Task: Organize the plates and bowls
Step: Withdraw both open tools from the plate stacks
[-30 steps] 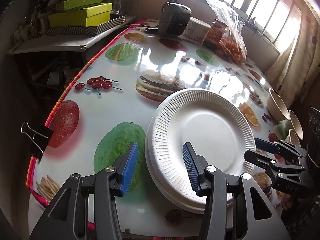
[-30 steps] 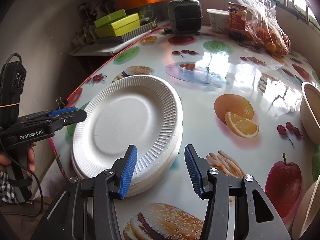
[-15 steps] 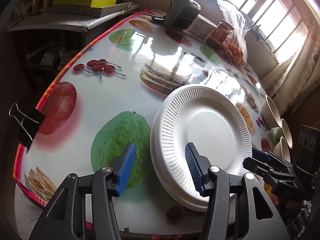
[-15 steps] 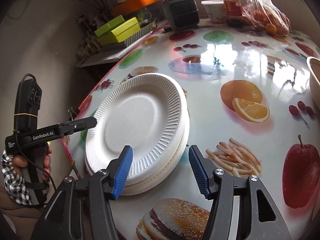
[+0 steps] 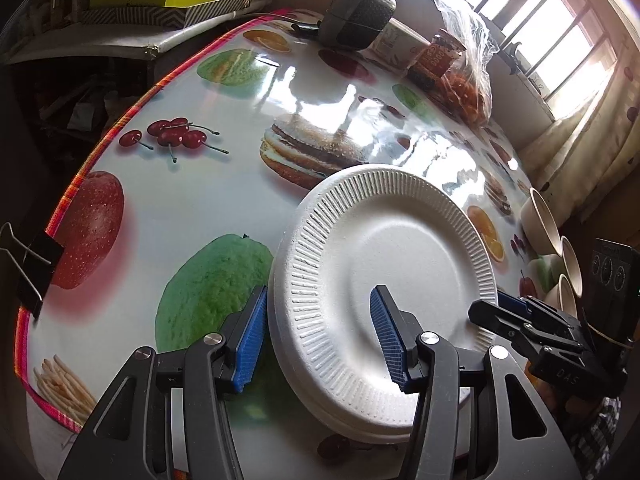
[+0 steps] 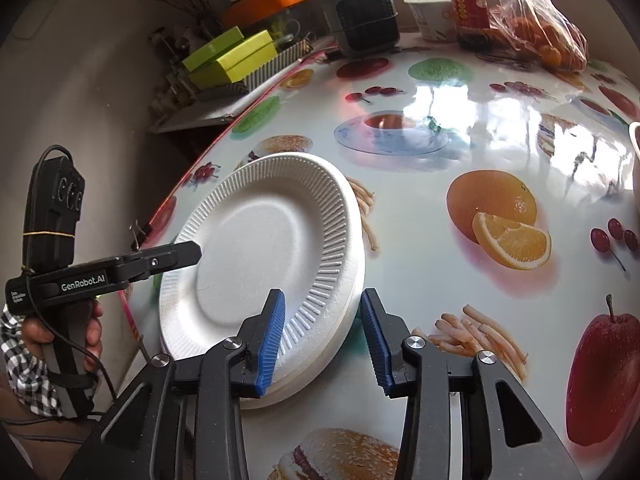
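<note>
A stack of white foam plates (image 5: 400, 248) lies near the front edge of the fruit-print table (image 5: 208, 200). My left gripper (image 5: 318, 340) is open and straddles the stack's left rim. One blue pad is just outside the rim and the other is over the top plate. My right gripper (image 6: 323, 338) straddles the opposite rim of the plates (image 6: 260, 248). Its jaws are closing and the rim is between them, with the outer pad still a little clear. Each gripper shows in the other view, the right gripper (image 5: 490, 308) and the left gripper (image 6: 192, 254). Three beige bowls (image 5: 540, 220) stand at the right.
A dark heater (image 5: 360, 12), a paper cup (image 5: 400, 40), a jar (image 5: 436, 60) and a bag of oranges (image 5: 468, 80) stand at the table's far end. A binder clip (image 5: 32, 268) grips the left table edge. Green boxes (image 6: 232, 60) lie on a side shelf. A hand (image 6: 36, 328) holds the left gripper.
Both grippers have come in closer over the plate stack and tilted slightly. The right jaws widened, then narrowed around the rim. The stack has not moved.
</note>
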The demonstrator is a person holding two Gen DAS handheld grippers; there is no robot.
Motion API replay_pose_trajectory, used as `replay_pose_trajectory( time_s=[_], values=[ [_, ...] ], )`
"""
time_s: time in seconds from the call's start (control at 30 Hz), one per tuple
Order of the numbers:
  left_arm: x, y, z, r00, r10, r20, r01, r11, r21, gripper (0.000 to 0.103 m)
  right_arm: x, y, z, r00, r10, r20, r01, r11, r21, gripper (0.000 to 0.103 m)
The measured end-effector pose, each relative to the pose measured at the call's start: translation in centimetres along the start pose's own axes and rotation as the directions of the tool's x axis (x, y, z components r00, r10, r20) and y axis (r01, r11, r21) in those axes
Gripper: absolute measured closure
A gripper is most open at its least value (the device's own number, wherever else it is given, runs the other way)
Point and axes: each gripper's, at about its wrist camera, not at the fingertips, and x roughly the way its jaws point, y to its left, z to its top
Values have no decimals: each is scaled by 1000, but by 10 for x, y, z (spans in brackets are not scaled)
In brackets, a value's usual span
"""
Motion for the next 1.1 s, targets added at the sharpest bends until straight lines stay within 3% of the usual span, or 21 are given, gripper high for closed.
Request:
replay_pose_trajectory(
  time_s=[1.1],
  values=[
    [54,-22,94,999,35,-11,-34,997,70,50,29,-50,79,998,-47,37,43,992,115,66]
  ],
)
